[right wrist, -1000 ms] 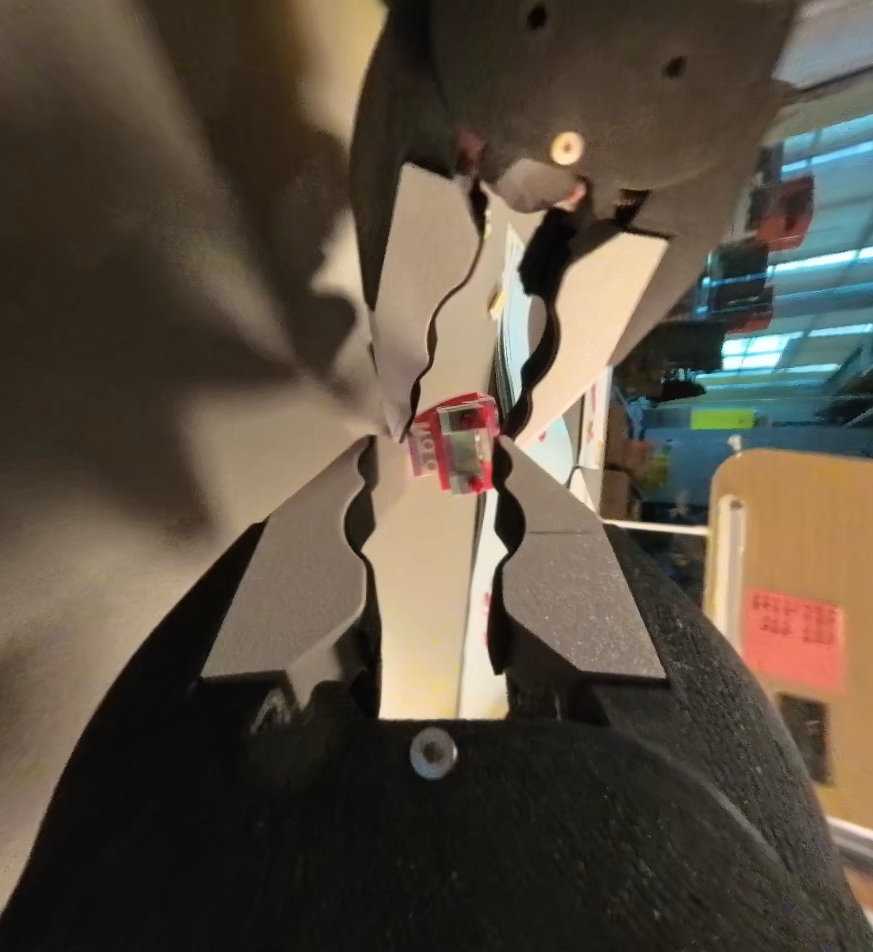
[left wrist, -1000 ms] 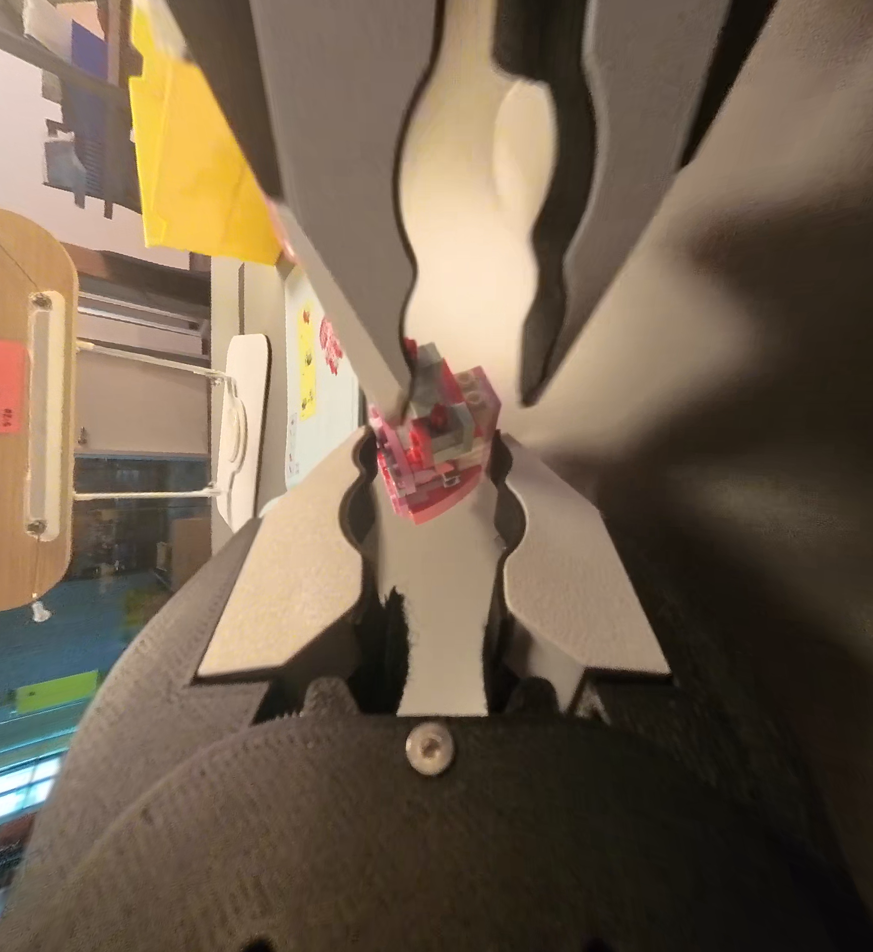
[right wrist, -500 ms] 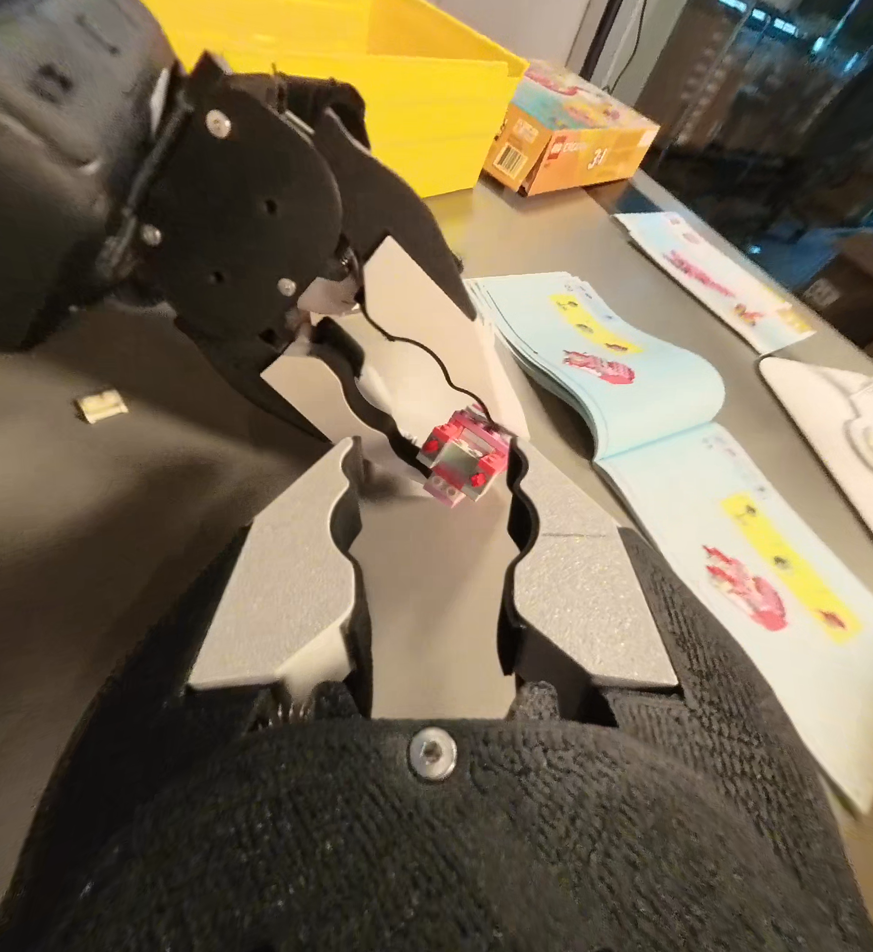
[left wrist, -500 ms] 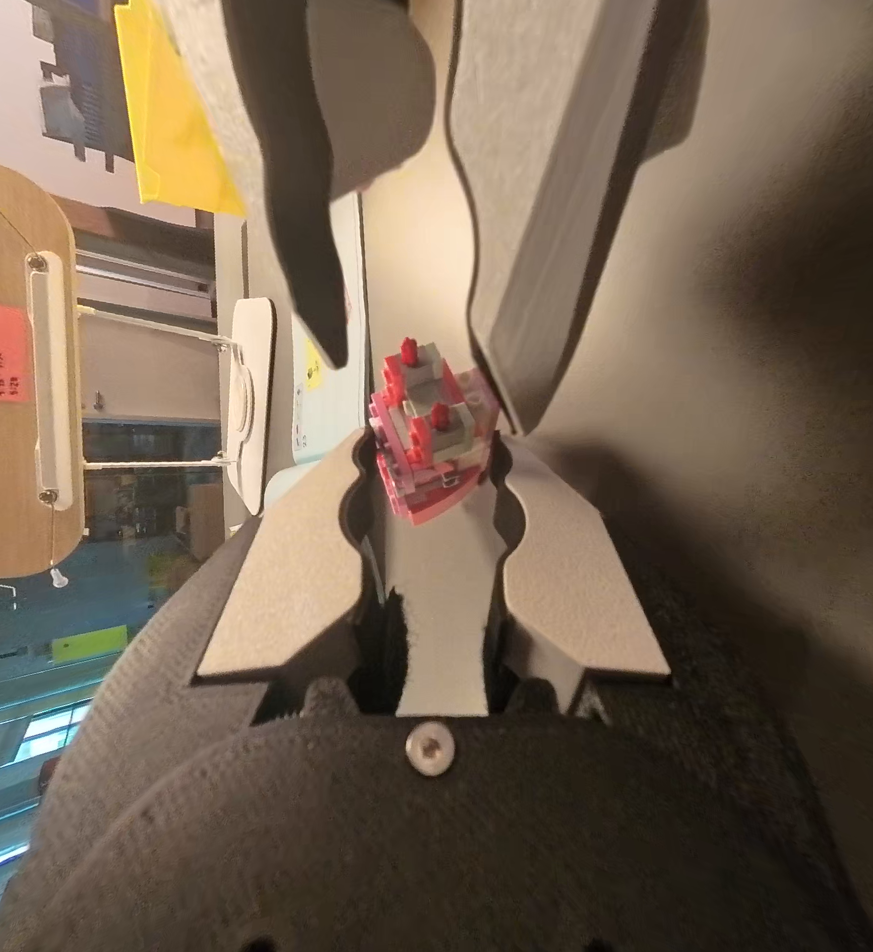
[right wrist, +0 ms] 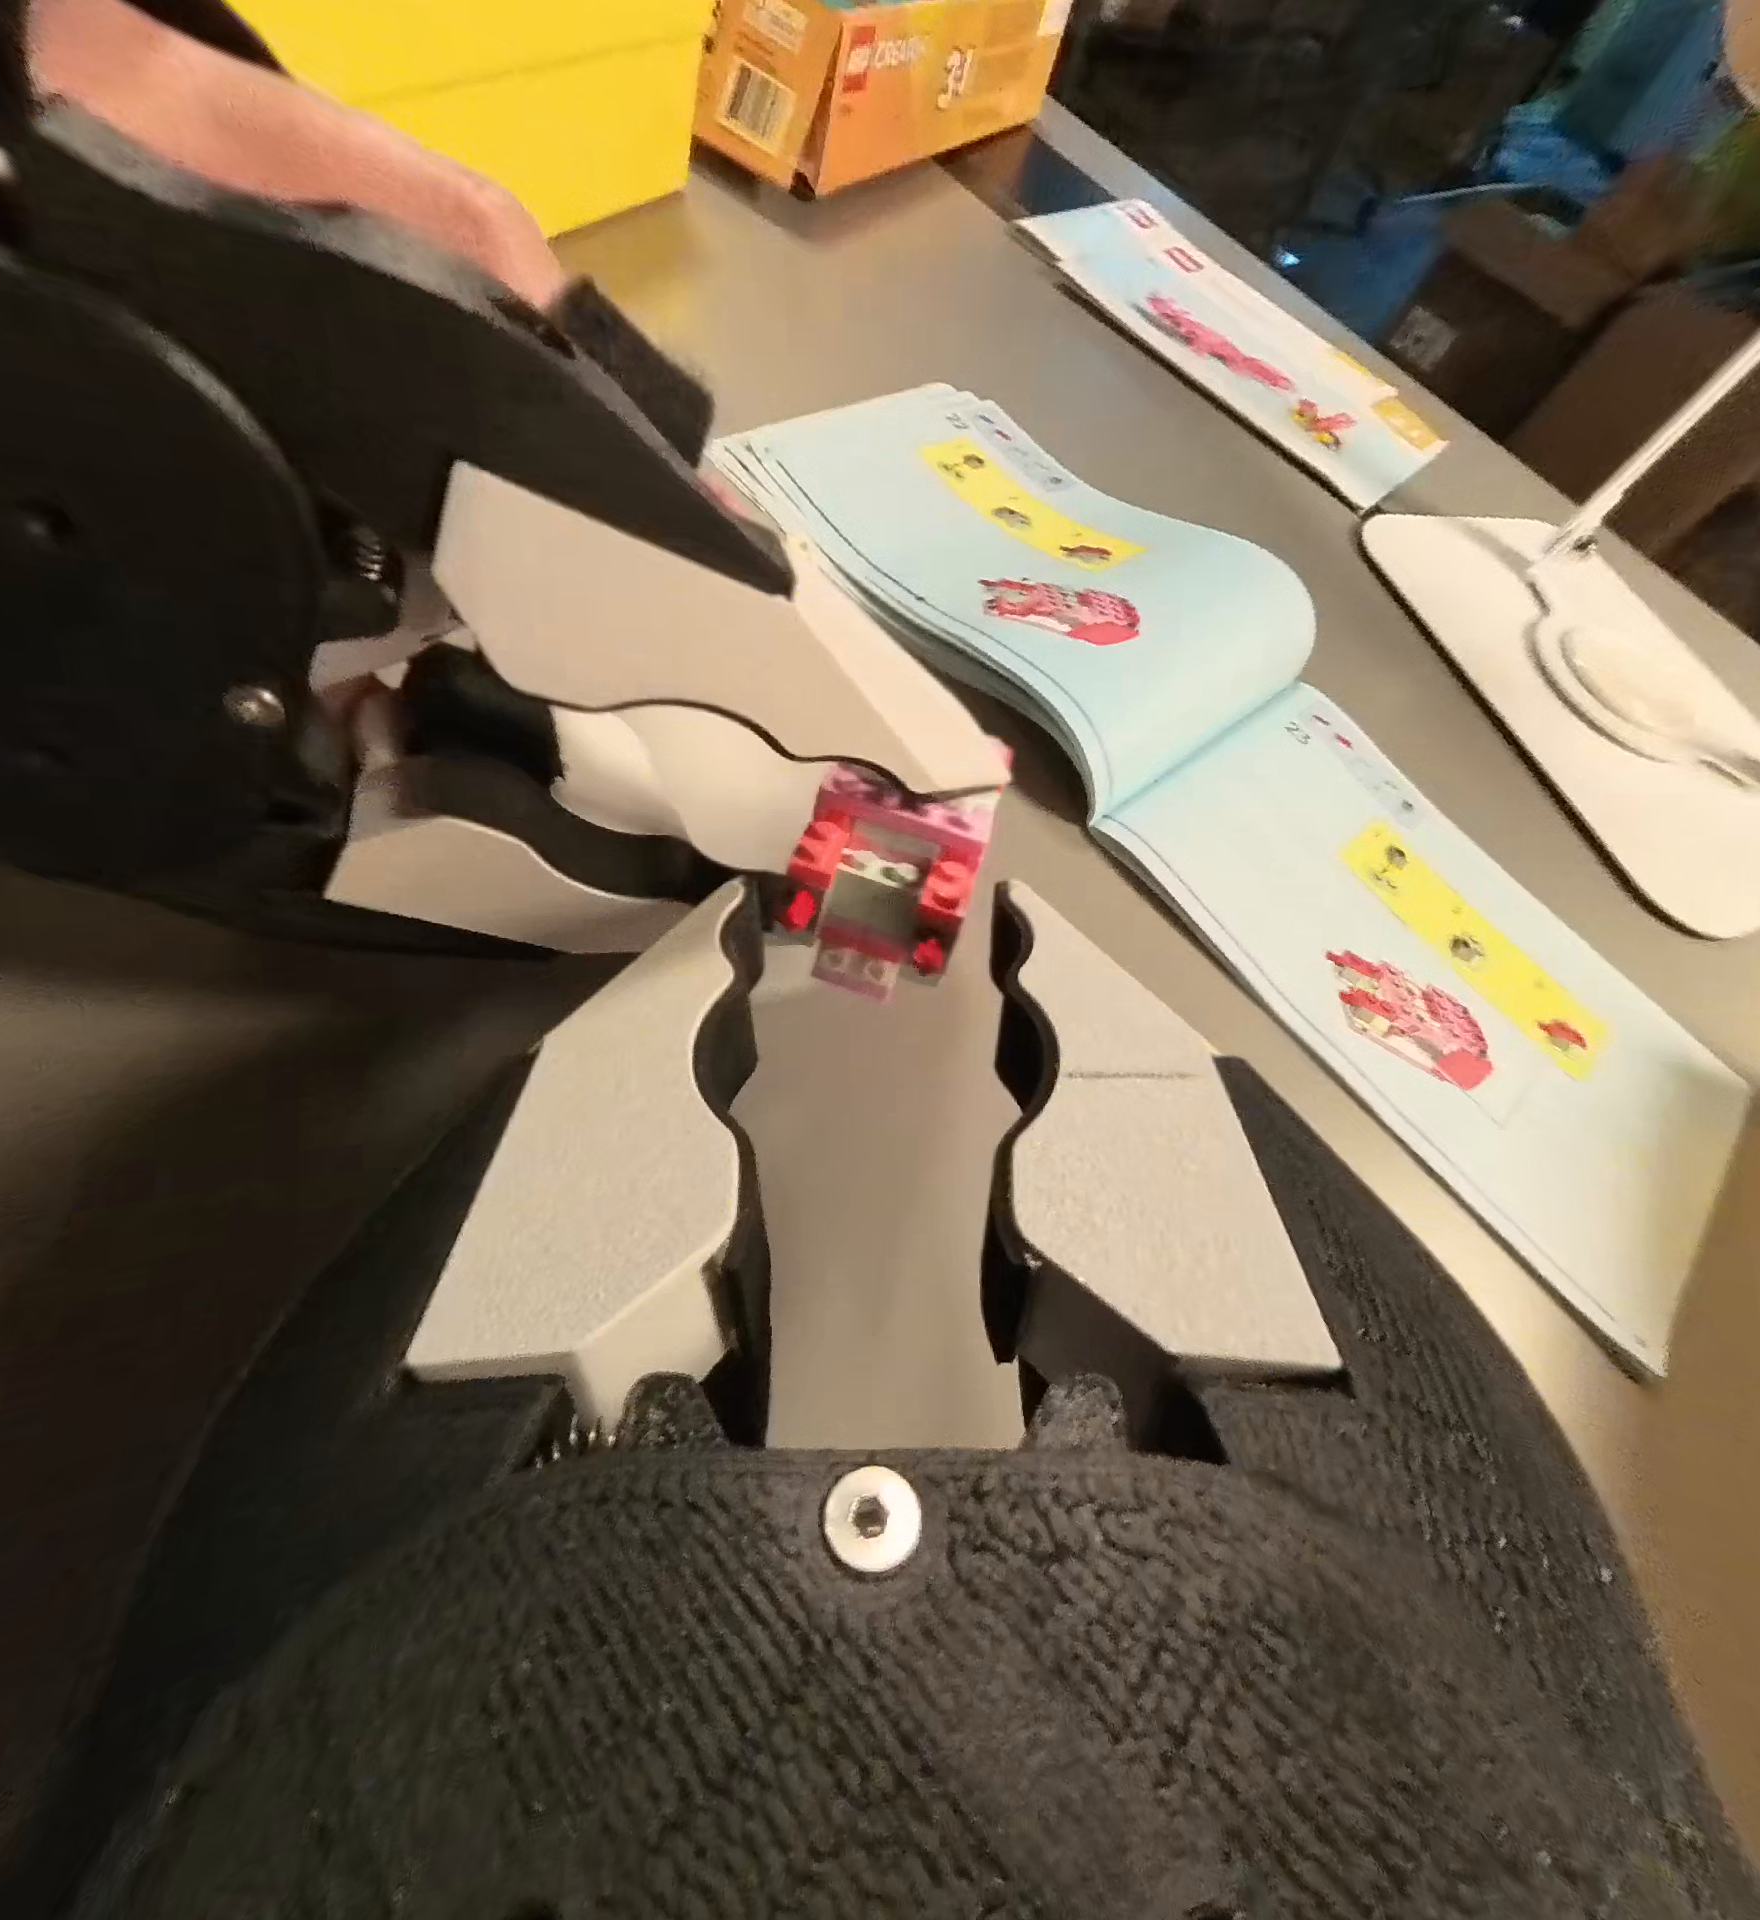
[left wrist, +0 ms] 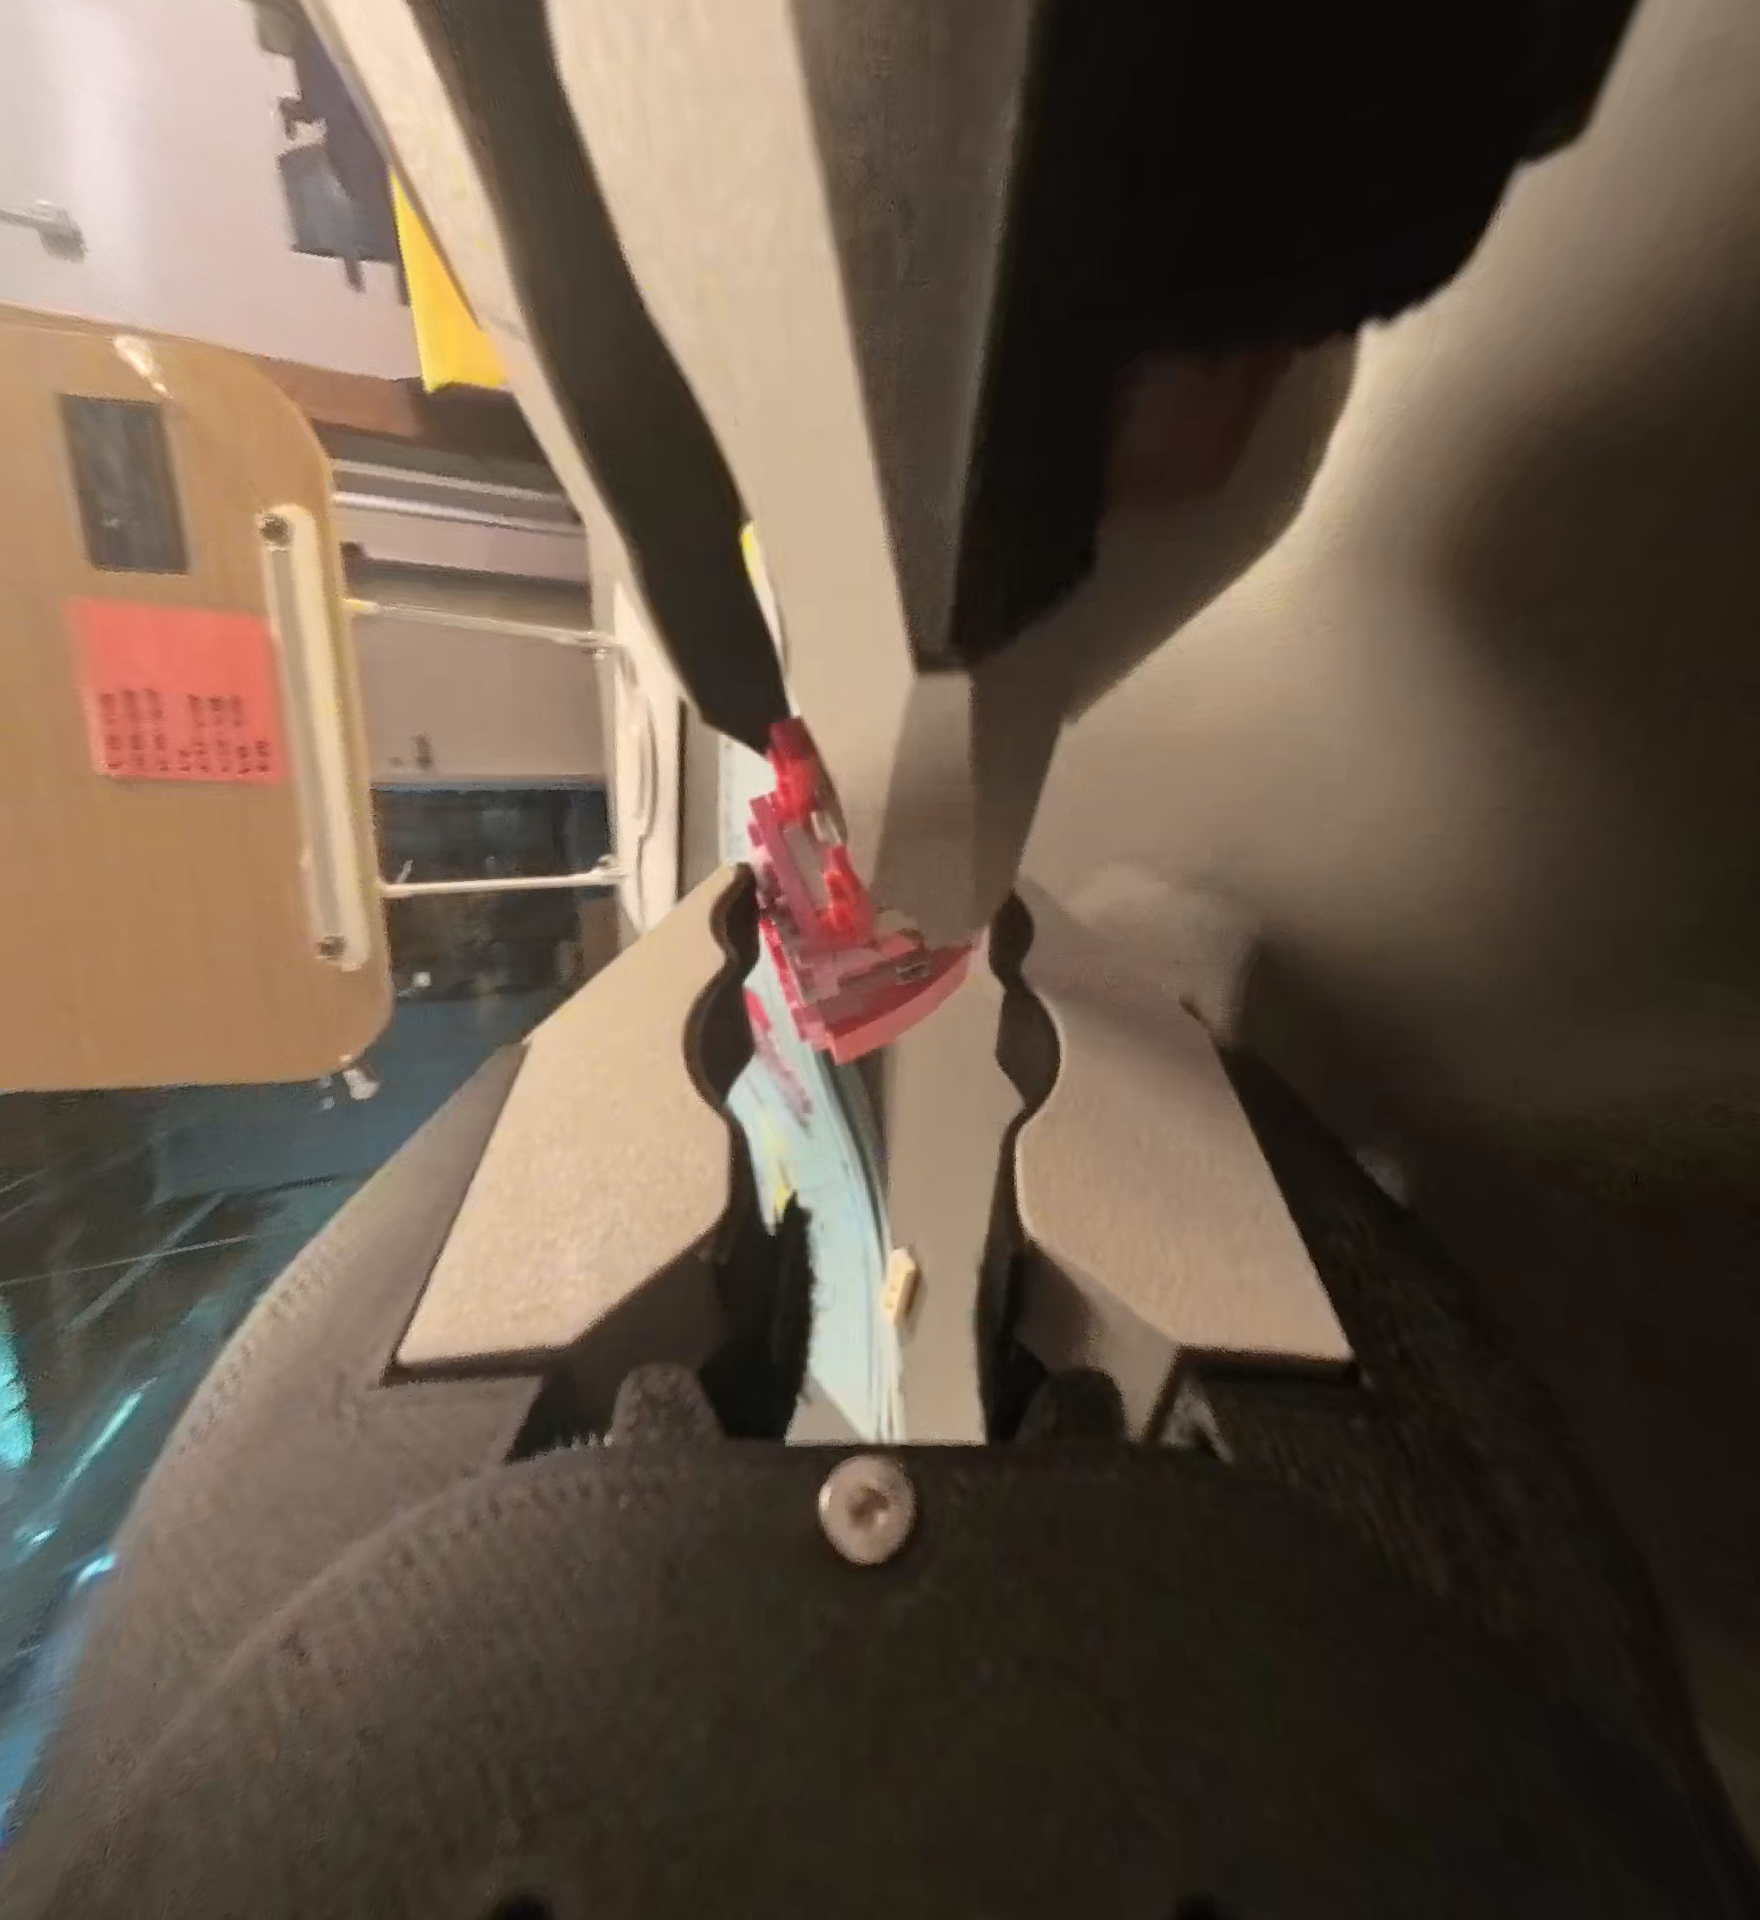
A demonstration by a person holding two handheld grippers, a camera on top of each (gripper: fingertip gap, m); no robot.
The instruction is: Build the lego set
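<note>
One pink-and-red brick model [right wrist: 881, 894] was held off the table [right wrist: 855, 312], clamped between the fingertips of the left gripper [left wrist: 871, 899]. The right gripper [right wrist: 871, 896] had been brought closer than half a second earlier, its jaws narrowed to straddle the model. Whether its pads pressed on it could not be told.

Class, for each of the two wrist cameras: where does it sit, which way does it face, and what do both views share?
Left wrist view: behind the left tongs, rolled sideways, facing the pink brick model clamped in their tips; right tongs opposite.
Right wrist view: behind the right tongs, looking down across the table at the open booklet; a hand holds the left tongs.
Shared: pink brick model, both tongs, booklet.
</note>
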